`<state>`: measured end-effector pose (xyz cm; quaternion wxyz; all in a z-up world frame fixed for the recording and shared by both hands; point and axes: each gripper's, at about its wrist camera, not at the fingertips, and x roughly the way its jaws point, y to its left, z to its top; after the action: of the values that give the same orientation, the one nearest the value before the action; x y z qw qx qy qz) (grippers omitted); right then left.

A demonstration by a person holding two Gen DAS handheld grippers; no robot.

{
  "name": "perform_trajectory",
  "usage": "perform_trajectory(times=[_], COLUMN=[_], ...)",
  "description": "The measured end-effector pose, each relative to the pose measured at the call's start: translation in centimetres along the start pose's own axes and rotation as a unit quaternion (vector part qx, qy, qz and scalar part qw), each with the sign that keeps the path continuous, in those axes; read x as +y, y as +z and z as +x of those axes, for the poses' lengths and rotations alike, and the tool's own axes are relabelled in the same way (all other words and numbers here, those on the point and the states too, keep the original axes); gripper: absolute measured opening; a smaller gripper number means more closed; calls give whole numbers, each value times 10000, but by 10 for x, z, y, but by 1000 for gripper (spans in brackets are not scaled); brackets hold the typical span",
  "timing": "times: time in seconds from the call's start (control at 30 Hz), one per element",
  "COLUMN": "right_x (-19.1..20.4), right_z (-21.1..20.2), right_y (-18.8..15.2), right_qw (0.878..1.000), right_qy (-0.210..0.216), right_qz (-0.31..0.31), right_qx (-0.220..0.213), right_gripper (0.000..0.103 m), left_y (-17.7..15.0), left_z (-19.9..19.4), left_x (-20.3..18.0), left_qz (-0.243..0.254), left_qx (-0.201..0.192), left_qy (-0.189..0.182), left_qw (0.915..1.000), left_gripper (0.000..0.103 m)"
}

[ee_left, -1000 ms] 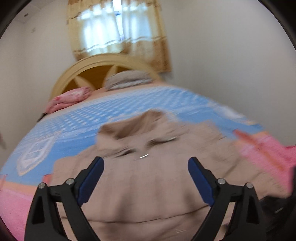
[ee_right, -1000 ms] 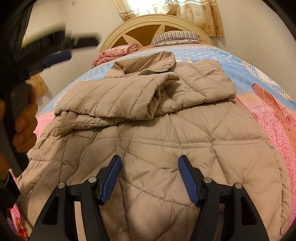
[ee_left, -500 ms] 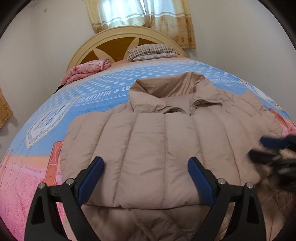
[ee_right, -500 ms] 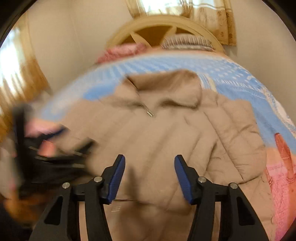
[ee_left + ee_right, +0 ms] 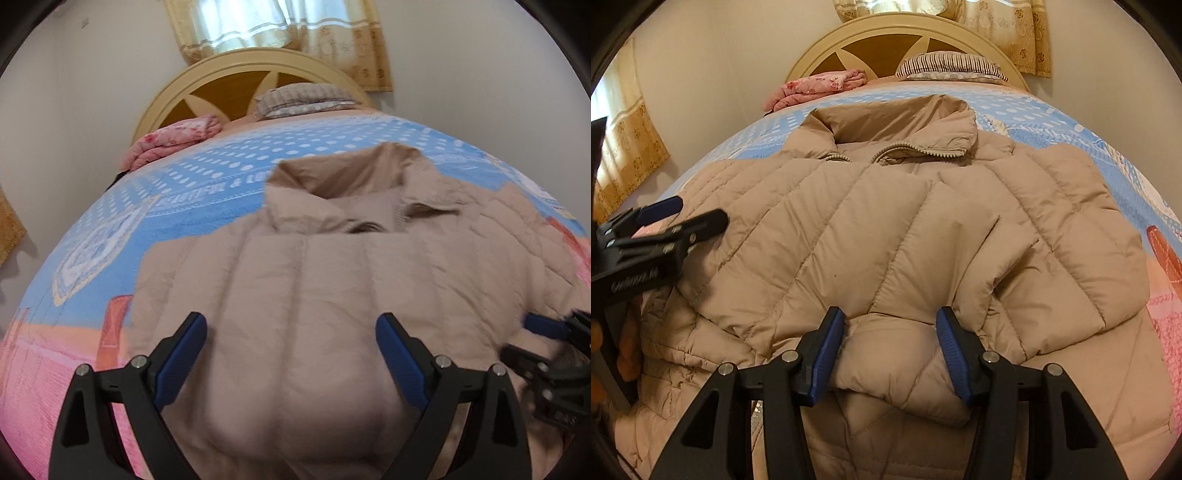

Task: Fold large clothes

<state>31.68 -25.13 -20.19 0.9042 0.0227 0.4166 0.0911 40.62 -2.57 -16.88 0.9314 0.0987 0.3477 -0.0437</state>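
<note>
Right now the beige quilted jacket (image 5: 886, 236) lies spread over the bed (image 5: 1049, 114), collar toward the arched headboard (image 5: 908, 40) and both sleeves folded in across the chest. Nearer the headboard than the jacket, a pink folded blanket (image 5: 816, 86) sits beside a striped pillow (image 5: 951, 66), both well apart from the collar.

The right gripper (image 5: 891, 350) is at the jacket's lower middle, where the folded sleeve ends. Its jaws have just been closing, and its blue pads (image 5: 827, 354) now flank a puffed fold of the fabric, seemingly pinching it between them.

The left gripper (image 5: 291, 354) hovers over the jacket's side farther from the curtained window (image 5: 273, 26), fingers spread wide with only flat quilting between them, nothing gripped.
</note>
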Motion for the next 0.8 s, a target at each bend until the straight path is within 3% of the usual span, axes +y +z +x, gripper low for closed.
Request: perform_trajectory(times=[0.13,0.2,0.4,0.57,0.7,0.8], right_x=[1,2,8,24,25,13], right_z=[-1,-1,-8,-35,-4,28], right_y=[-1,-2,6,47,63,51], right_qw=[10000,10000,9995,9991,9995,9995], right_qy=[-15,-17,-178,-130,-128,-75], right_qz=[-16,-27,-182,-234,-292,-208], right_qx=[-14,-14,180,-338,-81,239], right_gripper=[53,53,53,53,53,53], left_y=[1,-6,-16,-18,-15,-15], left_z=[42,54,61,57,55,56], left_x=[32,41,37,31,29,28], left_qz=[-618,-865,-774,-707,-686,-688], left_qx=[570,676,663,613,595,581], left_qy=[128,-7,43,154,192,178], left_qw=[9964,9940,9948,9955,9957,9958], left_gripper=[103,103,103,103,103,103])
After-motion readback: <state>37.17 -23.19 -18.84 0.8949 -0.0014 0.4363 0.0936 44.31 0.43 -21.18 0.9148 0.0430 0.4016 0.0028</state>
